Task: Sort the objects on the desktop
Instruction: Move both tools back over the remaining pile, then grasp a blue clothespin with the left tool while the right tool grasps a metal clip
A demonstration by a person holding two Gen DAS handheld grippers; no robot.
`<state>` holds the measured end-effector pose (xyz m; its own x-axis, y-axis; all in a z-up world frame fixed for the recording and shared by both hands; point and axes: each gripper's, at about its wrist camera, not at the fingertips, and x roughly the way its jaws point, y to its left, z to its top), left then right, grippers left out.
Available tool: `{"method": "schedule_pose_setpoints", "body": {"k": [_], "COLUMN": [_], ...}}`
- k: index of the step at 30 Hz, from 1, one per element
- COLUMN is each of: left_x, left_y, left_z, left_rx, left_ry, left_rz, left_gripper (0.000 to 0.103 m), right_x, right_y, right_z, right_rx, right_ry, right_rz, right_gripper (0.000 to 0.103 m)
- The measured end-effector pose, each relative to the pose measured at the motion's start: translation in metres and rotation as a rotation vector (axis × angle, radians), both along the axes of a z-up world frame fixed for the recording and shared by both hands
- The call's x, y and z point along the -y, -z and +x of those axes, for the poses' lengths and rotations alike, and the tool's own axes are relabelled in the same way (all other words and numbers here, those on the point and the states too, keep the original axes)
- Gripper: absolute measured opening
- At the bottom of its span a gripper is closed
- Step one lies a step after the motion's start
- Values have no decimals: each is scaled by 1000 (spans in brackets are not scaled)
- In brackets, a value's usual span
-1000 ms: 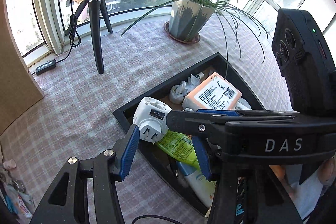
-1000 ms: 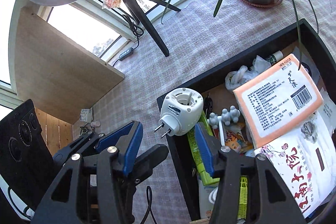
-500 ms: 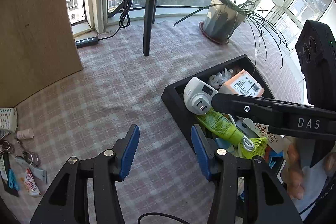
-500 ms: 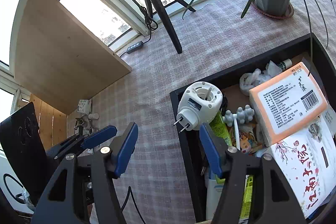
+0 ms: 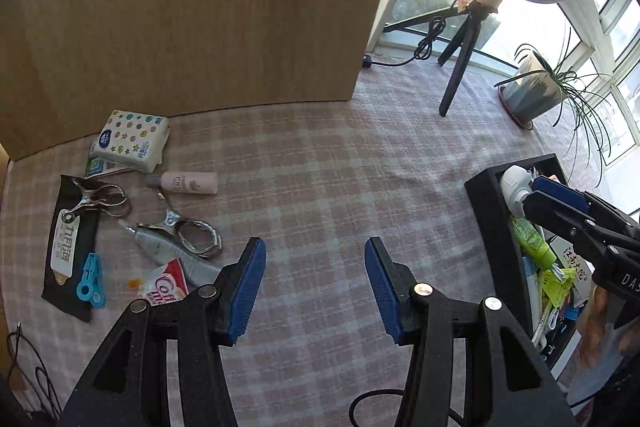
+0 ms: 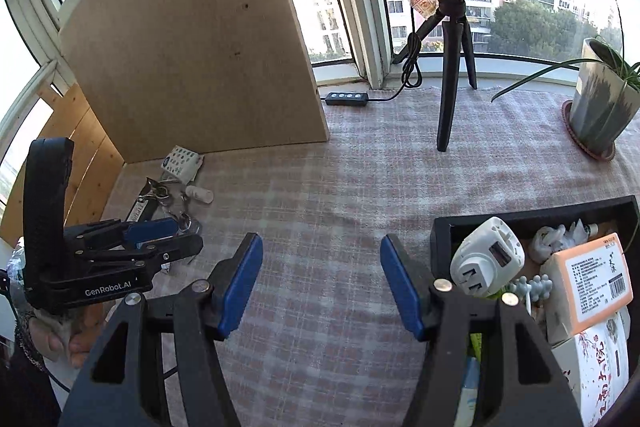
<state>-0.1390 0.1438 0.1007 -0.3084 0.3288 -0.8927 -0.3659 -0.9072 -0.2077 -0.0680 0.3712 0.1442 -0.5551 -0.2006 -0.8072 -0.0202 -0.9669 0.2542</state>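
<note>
Reaching for the next item is the step in hand, by my reading: your left gripper (image 5: 314, 285) is released, jaws wide, nothing between them, pointed at bare checked cloth (image 5: 320, 187).

- Unsorted clutter lies off the left fingertip: metal clip (image 5: 188, 229), grey tube (image 5: 168, 253), coffee sachet (image 5: 166, 285), pink bottle (image 5: 188, 183), tissue pack (image 5: 134, 139), blue peg (image 5: 90, 281) on a dark pouch (image 5: 70, 247).
- Your right gripper (image 6: 320, 281) is also released and empty. White plug adapter (image 6: 486, 257) sits just outside its right finger, resting in the near corner of the black tray (image 6: 440, 227), apart from the pads.
- Next move calls for swinging the left jaws leftward over one piece. Clip and tube overlap, so pick a free-lying item such as the bottle; judgement only.

View differences:
- Left wrist view resolves each loose item; right wrist view shows them as a small far cluster, partly hidden behind the left gripper body.
- Right wrist view shows tray contents plainly: orange-edged box (image 6: 592, 279), white knotted bag (image 6: 554, 235). In the left wrist view, the right gripper covers most of the tray.
</note>
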Motion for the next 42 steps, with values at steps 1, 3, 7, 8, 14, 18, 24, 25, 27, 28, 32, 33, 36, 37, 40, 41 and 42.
{"method": "schedule_pose_setpoints", "body": {"k": [1, 3, 7, 8, 14, 18, 24, 25, 27, 28, 32, 33, 36, 37, 40, 41, 42], "left_x": [15, 47, 108, 122, 177, 186, 171, 169, 168, 168, 164, 163, 160, 160, 159, 159, 158], "left_y": [2, 5, 13, 15, 27, 35, 53, 56, 62, 63, 68, 69, 73, 74, 79, 79, 79], "left_z": [-3, -10, -20, -22, -30, -30, -26, -26, -27, -28, -30, -31, -32, -33, -35, -35, -35], "left_rx": [-1, 4, 15, 17, 41, 54, 70, 76, 90, 95, 95, 98, 107, 110, 122, 120, 117], "left_ry": [-26, -87, -196, -222, -308, -312, -267, -265, -270, -273, -276, -271, -274, -276, -279, -279, -281], "left_rz": [-8, -17, -32, -38, -47, -41, -81, -80, -76, -73, -75, -74, -69, -69, -68, -71, -70], "left_gripper": [49, 49, 49, 49, 48, 44, 43, 43, 41, 39, 29, 23, 21, 21, 17, 17, 17], "right_x": [7, 23, 57, 64, 109, 145, 193, 200, 211, 215, 225, 226, 228, 228, 227, 226, 225], "right_y": [2, 6, 17, 19, 31, 42, 61, 64, 70, 73, 82, 85, 95, 98, 105, 106, 107], "right_z": [-4, -11, -25, -28, -52, -75, -104, -108, -114, -117, -129, -132, -139, -141, -145, -146, -147], "right_rx": [11, 38, 84, 99, 155, 195, 237, 248, 264, 266, 269, 272, 294, 300, 322, 325, 327], "right_ry": [-15, -44, -108, -122, -194, -250, -338, -358, -380, -386, -392, -391, -394, -390, -385, -384, -382], "right_rz": [2, 21, 59, 51, -22, -35, 2, 10, 35, 45, 74, 74, 56, 64, 48, 39, 33], "right_gripper": [60, 60, 60, 60, 58, 44, 42, 42, 42, 42, 42, 42, 39, 34, 29, 29, 29]}}
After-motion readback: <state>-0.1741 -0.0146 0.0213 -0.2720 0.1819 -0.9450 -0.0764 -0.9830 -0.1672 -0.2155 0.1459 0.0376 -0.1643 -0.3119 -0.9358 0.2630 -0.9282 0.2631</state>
